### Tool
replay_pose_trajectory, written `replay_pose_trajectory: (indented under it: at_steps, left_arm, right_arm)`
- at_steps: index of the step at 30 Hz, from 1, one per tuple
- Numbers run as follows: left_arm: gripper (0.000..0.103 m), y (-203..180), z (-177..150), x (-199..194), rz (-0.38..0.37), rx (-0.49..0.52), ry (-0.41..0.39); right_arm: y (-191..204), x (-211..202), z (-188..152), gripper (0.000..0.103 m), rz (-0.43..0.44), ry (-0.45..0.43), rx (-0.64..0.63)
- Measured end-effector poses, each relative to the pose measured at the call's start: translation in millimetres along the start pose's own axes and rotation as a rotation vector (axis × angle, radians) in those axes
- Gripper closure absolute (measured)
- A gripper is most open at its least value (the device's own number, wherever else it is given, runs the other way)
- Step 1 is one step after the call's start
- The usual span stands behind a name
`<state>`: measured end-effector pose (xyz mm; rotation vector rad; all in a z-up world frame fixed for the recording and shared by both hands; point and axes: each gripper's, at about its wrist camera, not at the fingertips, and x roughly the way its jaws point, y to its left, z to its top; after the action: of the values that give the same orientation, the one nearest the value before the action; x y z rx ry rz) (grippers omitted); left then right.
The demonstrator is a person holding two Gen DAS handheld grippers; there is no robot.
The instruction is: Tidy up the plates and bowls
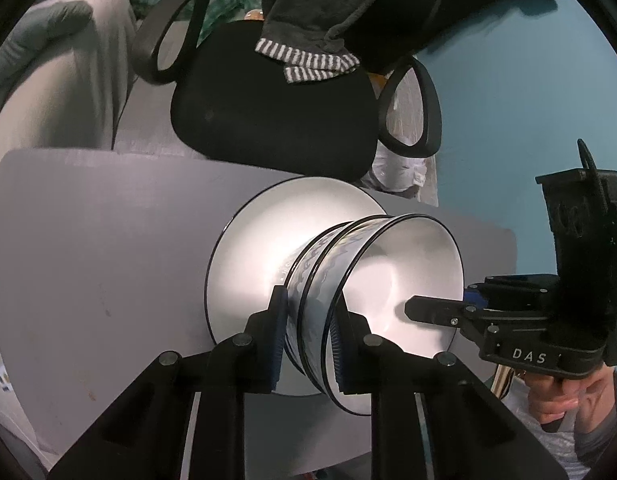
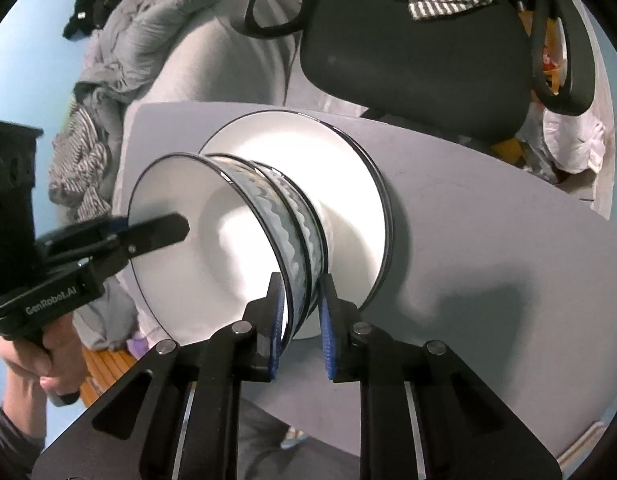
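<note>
Two nested white bowls (image 1: 388, 280) with a blue wave band and black rims stand on a white black-rimmed plate (image 1: 260, 248) on the grey table (image 1: 88, 260). My left gripper (image 1: 308, 320) is closed across the walls of both bowls at the rim. My right gripper (image 2: 300, 312) grips the same bowls (image 2: 236, 220) from the opposite side, over the plate (image 2: 340, 168). Each gripper shows in the other's view, the right gripper (image 1: 428, 308) and the left gripper (image 2: 164, 228) with one finger inside the top bowl.
A black office chair (image 1: 276, 120) with clothes draped on it stands behind the table. A grey couch with bedding (image 2: 156, 52) lies at the left. A blue wall (image 1: 528, 100) is at the right. The table edge (image 2: 588, 208) runs close by.
</note>
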<state>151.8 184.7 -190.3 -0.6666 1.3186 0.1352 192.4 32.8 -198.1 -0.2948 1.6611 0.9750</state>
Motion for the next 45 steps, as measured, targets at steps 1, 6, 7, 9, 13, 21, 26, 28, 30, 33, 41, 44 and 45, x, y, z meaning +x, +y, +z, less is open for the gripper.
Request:
replay_pose_trajectory:
  at_steps: [1, 6, 7, 9, 13, 21, 26, 28, 30, 33, 41, 44, 45]
  left_arm:
    - [0.085, 0.2, 0.6, 0.4, -0.002, 0.005, 0.001]
    - [0.085, 5.8, 1.4, 1.1, -0.038, 0.007, 0.007]
    - [0.084, 6.7, 1.7, 1.3, -0.038, 0.002, 0.008]
    - [0.082, 6.9, -0.7, -0.1, -0.025, 0.005, 0.008]
    - [0.069, 4.9, -6.6, -2.4, 0.033, 0.019, -0.010]
    - [0.045, 7.6, -30.6, -42.2, 0.099, -0.037, -0.118]
    - [0.032, -0.1, -51.3, -77.8, 0.179, -0.010, -0.223]
    - [0.031, -4.3, -59.1, -92.5, 0.184, -0.002, -0.262]
    - [0.027, -8.0, -66.0, -102.8, 0.187, 0.010, -0.288]
    - [0.027, -17.5, -75.8, -119.4, 0.198, 0.049, -0.338]
    - [0.022, -40.8, -97.4, -156.2, 0.207, 0.130, -0.423]
    - [0.021, -45.7, -106.0, -168.8, 0.209, 0.141, -0.443]
    - [0.021, -47.4, -108.3, -173.6, 0.212, 0.145, -0.450]
  right_arm:
    - [1.9, 0.0, 0.7, 0.086, -0.013, 0.000, -0.007]
    - [3.7, 0.3, 1.2, 0.087, -0.043, 0.004, -0.002]
    - [4.3, 0.8, 2.3, 0.087, -0.044, 0.006, 0.001]
    - [5.3, 1.5, 3.9, 0.087, -0.049, 0.003, 0.007]
    - [6.3, 5.7, 3.6, 0.078, -0.088, -0.016, 0.030]
    - [8.4, -10.5, -16.7, 0.047, -0.243, -0.134, 0.071]
    - [16.3, -32.8, -34.1, 0.046, -0.312, -0.209, 0.112]
    - [26.9, -46.7, -42.6, 0.045, -0.365, -0.256, 0.108]
    - [37.4, -56.9, -46.2, 0.040, -0.412, -0.295, 0.091]
    - [54.4, -77.2, -60.3, 0.039, -0.482, -0.361, 0.050]
    - [83.8, -127.7, -95.9, 0.038, -0.472, -0.511, 0.072]
    - [89.1, -143.2, -106.1, 0.038, -0.445, -0.553, 0.112]
    - [90.0, -148.6, -110.2, 0.038, -0.437, -0.570, 0.128]
